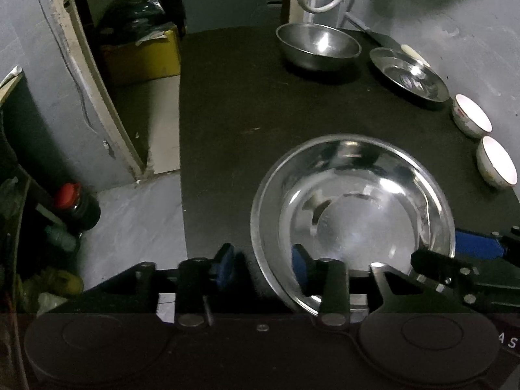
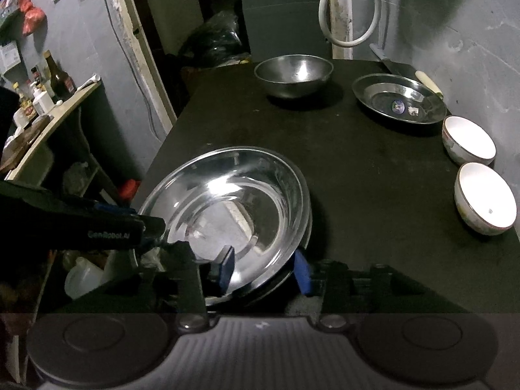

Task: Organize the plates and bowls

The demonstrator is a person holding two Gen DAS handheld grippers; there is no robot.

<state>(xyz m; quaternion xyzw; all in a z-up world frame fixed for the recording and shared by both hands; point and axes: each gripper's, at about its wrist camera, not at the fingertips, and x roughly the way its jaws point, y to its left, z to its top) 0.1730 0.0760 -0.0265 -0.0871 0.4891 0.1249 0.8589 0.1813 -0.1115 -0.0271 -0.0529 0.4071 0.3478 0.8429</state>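
A large, shallow steel bowl (image 1: 351, 195) (image 2: 227, 201) rests on the black table (image 2: 357, 169) near its front left corner. My left gripper (image 1: 262, 265) straddles the bowl's near left rim, one blue pad outside and one inside; a gap shows on both sides, so it is open. My right gripper (image 2: 265, 268) straddles the near right rim the same way, open, with its pads apart from the metal. Farther back stand a deep steel bowl (image 1: 317, 45) (image 2: 292, 73), a steel plate (image 1: 409, 76) (image 2: 399, 100) and two white bowls (image 2: 468, 139) (image 2: 484, 196).
A knife with a white handle (image 2: 429, 83) lies behind the steel plate against the grey wall. The table's left edge (image 1: 182, 162) drops to the floor, where bottles and a yellow box (image 1: 146, 55) stand. A white hose (image 2: 351, 9) hangs at the back.
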